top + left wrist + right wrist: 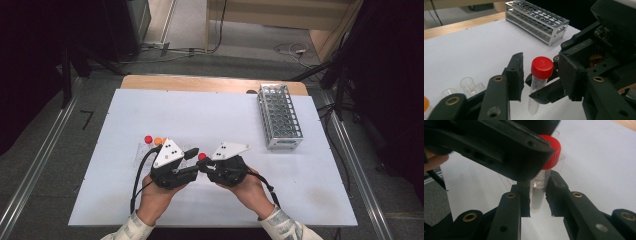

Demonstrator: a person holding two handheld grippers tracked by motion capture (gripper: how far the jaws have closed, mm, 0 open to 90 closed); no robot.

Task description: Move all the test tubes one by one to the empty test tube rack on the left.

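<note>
While held upright in the right gripper (537, 195), pinched at its clear body, the clear plastic tube with red screw cap (539, 80) stays off the white table sheet (210, 115), near the front middle. Reached for by the left gripper (539, 72), with jaws spread around the red cap, not yet pressing; probably for unscrewing. At ten o'clock, lying spare tubes with red and orange caps (152, 142). At two o'clock, well apart, a perforated metal tube rack (280, 115), likely the later place.
</note>
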